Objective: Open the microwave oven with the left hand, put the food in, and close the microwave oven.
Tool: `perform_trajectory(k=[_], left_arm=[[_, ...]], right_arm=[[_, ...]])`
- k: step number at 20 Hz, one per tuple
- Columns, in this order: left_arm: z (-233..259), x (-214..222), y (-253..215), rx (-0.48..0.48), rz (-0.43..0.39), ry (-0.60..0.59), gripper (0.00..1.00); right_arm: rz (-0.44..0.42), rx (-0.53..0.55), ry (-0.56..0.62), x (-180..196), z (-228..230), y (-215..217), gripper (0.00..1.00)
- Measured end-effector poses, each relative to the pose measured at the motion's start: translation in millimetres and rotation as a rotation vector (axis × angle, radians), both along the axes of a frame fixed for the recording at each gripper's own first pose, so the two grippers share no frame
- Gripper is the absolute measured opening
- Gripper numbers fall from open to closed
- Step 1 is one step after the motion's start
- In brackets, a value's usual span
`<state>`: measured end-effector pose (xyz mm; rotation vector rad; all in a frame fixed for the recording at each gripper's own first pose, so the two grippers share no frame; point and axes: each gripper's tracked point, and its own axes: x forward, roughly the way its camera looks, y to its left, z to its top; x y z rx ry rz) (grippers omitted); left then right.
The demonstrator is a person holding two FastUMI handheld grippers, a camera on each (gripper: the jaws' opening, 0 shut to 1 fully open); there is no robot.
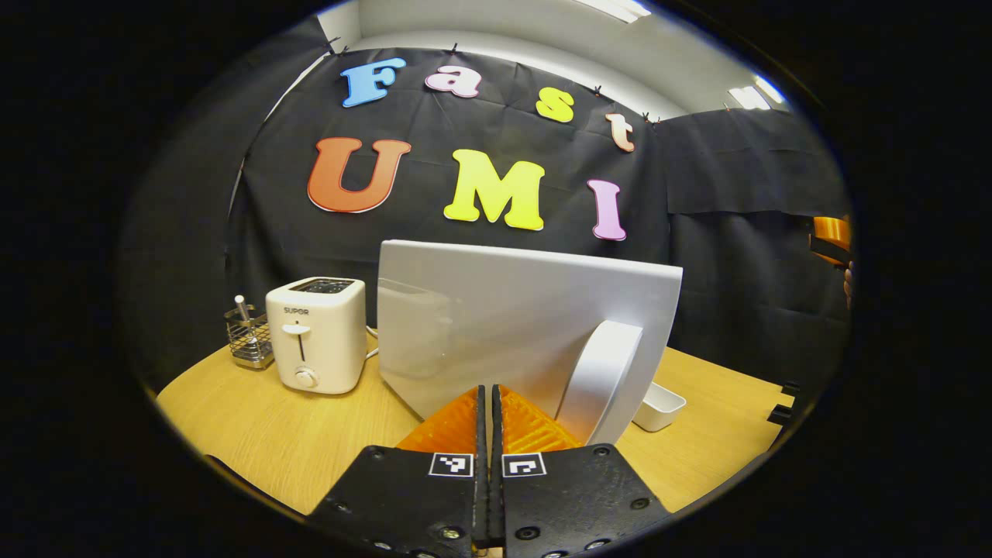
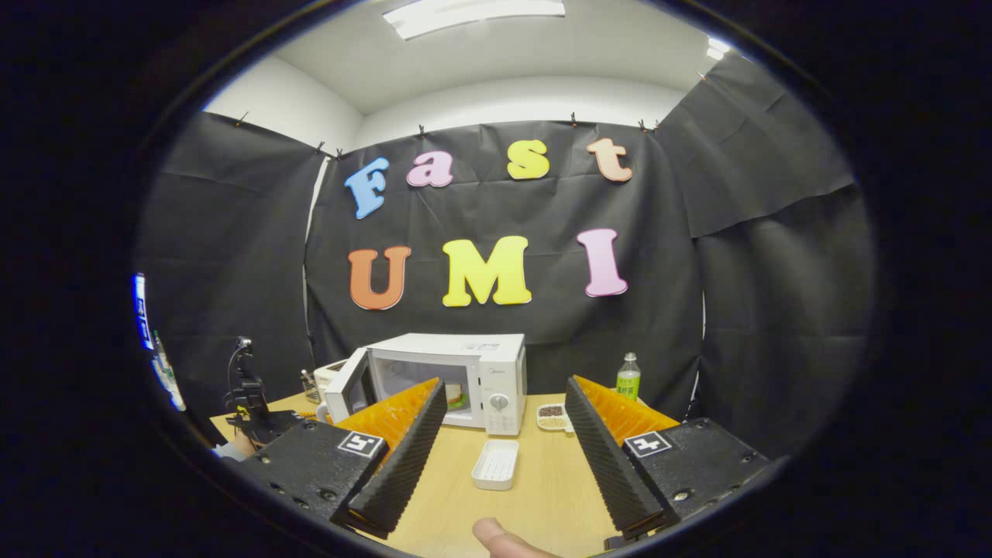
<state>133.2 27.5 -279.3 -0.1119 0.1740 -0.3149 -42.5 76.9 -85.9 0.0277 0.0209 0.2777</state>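
Observation:
In the right gripper view the white microwave (image 2: 473, 372) stands on the wooden table with its door (image 2: 345, 391) swung out to the left. Food (image 2: 456, 397) that looks like a sandwich lies inside the cavity, partly hidden by one finger. My right gripper (image 2: 505, 385) hovers well back from the oven, open and empty. In the left gripper view the door's outer face (image 1: 504, 325) and its white handle (image 1: 601, 380) stand right in front. My left gripper (image 1: 490, 407) is shut with nothing between the fingers, its tips at the door just left of the handle.
A white toaster (image 1: 316, 333) and a wire utensil holder (image 1: 248, 339) stand left of the door. An empty white tray (image 2: 496, 463) lies in front of the oven. A small dish of beans (image 2: 552, 416) and a green bottle (image 2: 628, 377) sit to its right. A thumb (image 2: 504, 539) shows at the bottom.

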Motion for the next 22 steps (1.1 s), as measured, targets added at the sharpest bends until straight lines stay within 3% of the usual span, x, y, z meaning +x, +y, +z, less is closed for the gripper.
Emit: perform_trajectory(k=[5,6,8,18,19,22], left_arm=[[-2,29,-43,0.017,-0.042,-0.008,0.0],[-3,35,-50,0.017,-0.046,-0.005,0.0],[-4,49,-65,0.007,-0.053,-0.004,0.0],[-15,131,-114,0.005,-0.016,0.002,0.0],[-16,141,-116,0.002,-0.008,0.004,0.0],[-17,167,-118,-0.008,0.021,0.009,0.0]], right_arm=[[-0.004,0.012,0.039,21,-15,-16,0.98],[-0.006,0.012,0.046,26,-19,-19,0.92],[-0.014,0.012,0.056,35,-23,-26,0.91],[-0.026,0.01,0.096,88,-56,-53,0.91],[-0.022,0.009,0.096,92,-59,-53,0.98],[-0.011,0.004,0.09,105,-64,-56,0.98]])
